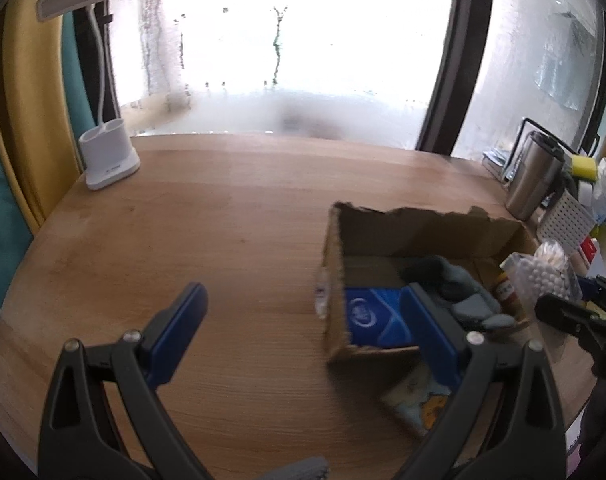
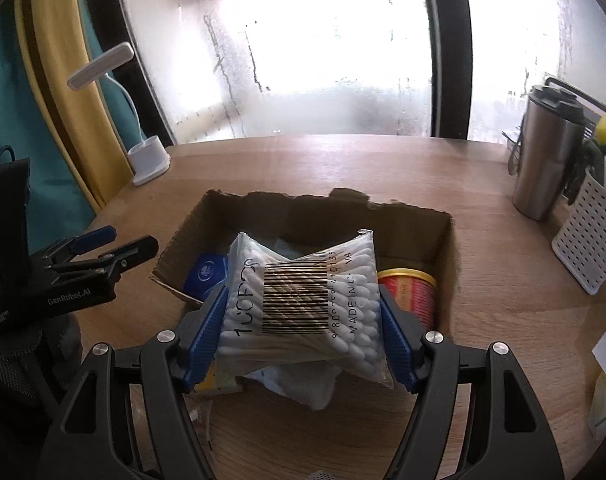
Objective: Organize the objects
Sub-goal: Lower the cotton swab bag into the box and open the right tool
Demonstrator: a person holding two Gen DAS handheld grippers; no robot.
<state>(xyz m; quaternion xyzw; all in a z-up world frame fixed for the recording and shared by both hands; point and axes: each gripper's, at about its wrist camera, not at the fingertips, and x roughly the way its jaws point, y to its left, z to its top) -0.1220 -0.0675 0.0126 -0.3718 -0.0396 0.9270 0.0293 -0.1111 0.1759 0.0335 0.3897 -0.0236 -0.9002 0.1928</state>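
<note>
Two grippers: right gripper (image 2: 303, 312) clamps a cotton-swab bag (image 2: 303, 300) above the cardboard box (image 2: 443, 248); left gripper (image 1: 303, 332) gapes empty.

- The table (image 1: 223, 220) lies bare across the centre and left of the left wrist view, open for passage.
- A lamp (image 1: 109, 160) stands at the upper left corner, its head overhanging.
- The box (image 2: 415, 220) is open-topped at the centre of the right wrist view; a blue pack (image 2: 207, 272) and a red can (image 2: 411, 292) fill its floor.
- A swab bag (image 2: 303, 300) hangs over the box mouth.
- A steel cup (image 2: 543, 160) and white basket (image 2: 587, 240) crowd the right edge.
</note>
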